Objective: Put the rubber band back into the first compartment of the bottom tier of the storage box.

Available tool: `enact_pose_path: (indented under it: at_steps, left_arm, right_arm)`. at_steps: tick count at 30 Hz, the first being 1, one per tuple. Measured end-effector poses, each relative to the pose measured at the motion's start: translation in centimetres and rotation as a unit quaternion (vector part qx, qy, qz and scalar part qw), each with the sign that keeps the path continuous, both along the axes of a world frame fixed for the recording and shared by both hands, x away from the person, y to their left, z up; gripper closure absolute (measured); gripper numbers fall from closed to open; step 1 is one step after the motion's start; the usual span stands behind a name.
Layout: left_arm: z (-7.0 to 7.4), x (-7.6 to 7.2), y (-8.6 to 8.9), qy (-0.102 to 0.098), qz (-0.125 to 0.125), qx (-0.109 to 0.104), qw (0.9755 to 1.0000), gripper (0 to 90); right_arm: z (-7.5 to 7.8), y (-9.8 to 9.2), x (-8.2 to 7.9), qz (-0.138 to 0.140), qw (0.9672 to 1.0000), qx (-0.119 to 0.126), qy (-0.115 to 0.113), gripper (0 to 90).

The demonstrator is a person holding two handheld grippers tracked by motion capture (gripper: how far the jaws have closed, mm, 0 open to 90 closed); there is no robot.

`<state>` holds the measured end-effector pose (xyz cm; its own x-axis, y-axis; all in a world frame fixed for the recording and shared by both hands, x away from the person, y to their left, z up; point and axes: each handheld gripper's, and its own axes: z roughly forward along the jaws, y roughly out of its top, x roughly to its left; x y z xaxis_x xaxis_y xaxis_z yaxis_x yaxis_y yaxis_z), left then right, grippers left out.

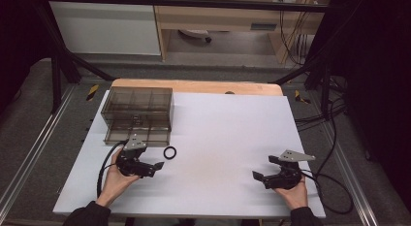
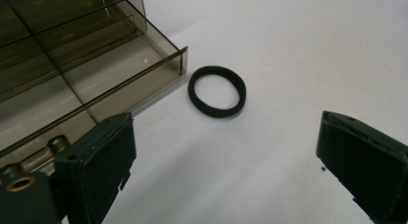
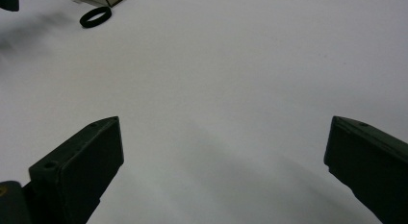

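Observation:
A black elastic ring (image 1: 170, 153) lies flat on the white table top (image 1: 228, 138), just off the front right corner of a smoky clear drawer box (image 1: 138, 114) whose lower drawer (image 2: 72, 89) is pulled out. My left gripper (image 1: 148, 160) is open, a short way to the near left of the ring (image 2: 217, 91), with nothing between its jaws. My right gripper (image 1: 264, 169) stands open at the near right of the table, far from the ring (image 3: 95, 16), also holding nothing.
The drawer box has divided compartments that look bare. A wooden table edge (image 1: 194, 84) shows behind the white top. Black frame posts and cables (image 1: 324, 114) run along the right side of the table.

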<state>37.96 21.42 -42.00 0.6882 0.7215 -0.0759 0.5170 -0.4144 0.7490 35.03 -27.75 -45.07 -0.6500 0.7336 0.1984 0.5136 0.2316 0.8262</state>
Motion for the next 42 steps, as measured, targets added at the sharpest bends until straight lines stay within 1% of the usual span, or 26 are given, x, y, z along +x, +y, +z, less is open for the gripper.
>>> enact_pose_path:
  at_steps: [9,14,19,20,23,24,25,26,27,29,30,32,33,35,37,38,41,42]
  left_arm:
    - [-0.2,0.8,-1.2,0.009,0.006,0.01,0.9999,8.6]
    - [-0.4,1.2,-1.5,0.015,0.018,0.013,0.9996,11.0]
    - [-0.5,1.7,-1.8,0.018,0.029,0.016,0.9993,15.1]
    - [-0.6,1.8,-1.8,0.018,0.03,0.02,0.9992,16.2]
    - [-0.7,2.0,-2.0,0.02,0.037,0.022,0.9989,20.1]
    - [-0.8,2.0,-2.1,0.021,0.039,0.024,0.9987,20.1]
    - [-0.8,2.1,-2.1,0.023,0.042,0.025,0.9986,21.5]
    - [-0.8,2.1,-2.2,0.024,0.044,0.026,0.9984,24.8]
    - [-0.9,2.2,-2.2,0.025,0.046,0.026,0.9983,24.8]
    - [-0.9,2.2,-2.4,0.024,0.049,0.029,0.998,28.2]
    - [-1.0,2.3,-2.4,0.025,0.051,0.03,0.998,31.9]
    - [-1.1,2.3,-2.5,0.025,0.053,0.032,0.9978,35.2]
    - [-1.1,2.3,-2.6,0.027,0.056,0.027,0.9977,35.2]
    - [-1.2,2.4,-2.7,0.028,0.058,0.023,0.9976,40.6]
    - [-1.2,2.5,-2.8,0.029,0.062,0.02,0.9975,42.3]
    - [-1.3,2.6,-2.9,0.03,0.063,0.019,0.9974,45.9]
    - [-1.5,2.7,-3.1,0.031,0.068,0.023,0.9969,50.8]
    - [-1.5,2.8,-3.1,0.032,0.069,0.024,0.9969,50.8]
  right_arm:
    - [0.0,0.0,0.0,0.0,1.0,0.0,0.0,0.7]
    - [0.0,0.0,0.0,0.0,1.0,0.002,0.0,0.7]
    - [0.0,0.0,0.0,0.0,1.0,0.001,0.0,0.7]
    - [0.0,0.0,0.0,0.0,1.0,0.001,0.0,0.7]
    - [0.0,0.0,0.0,0.0,1.0,0.001,0.0,0.7]
    - [0.0,0.0,0.0,0.0,1.0,0.001,0.0,0.7]
    - [0.0,0.0,0.0,0.0,1.0,0.001,0.0,0.7]
    - [0.0,0.0,0.0,0.001,1.0,0.001,0.001,0.7]
    - [0.0,0.0,0.0,0.001,1.0,0.001,0.001,0.7]
    - [0.0,0.0,0.0,0.001,1.0,0.001,0.001,0.7]
    - [0.0,0.0,0.0,0.001,1.0,0.001,0.001,0.7]
    - [0.0,0.0,0.0,0.001,1.0,0.001,0.002,0.7]
    - [0.0,0.0,0.0,0.001,1.0,0.001,0.002,0.7]
    - [0.0,0.0,0.0,0.001,1.0,0.0,0.002,0.7]
    - [0.0,0.0,0.0,0.001,1.0,0.001,0.002,0.7]
    - [0.0,0.0,0.0,0.001,1.0,0.0,0.002,0.7]
    - [0.0,0.0,0.1,0.001,1.0,0.0,0.002,0.7]
    - [0.0,0.0,0.1,0.001,1.0,0.0,0.002,0.7]
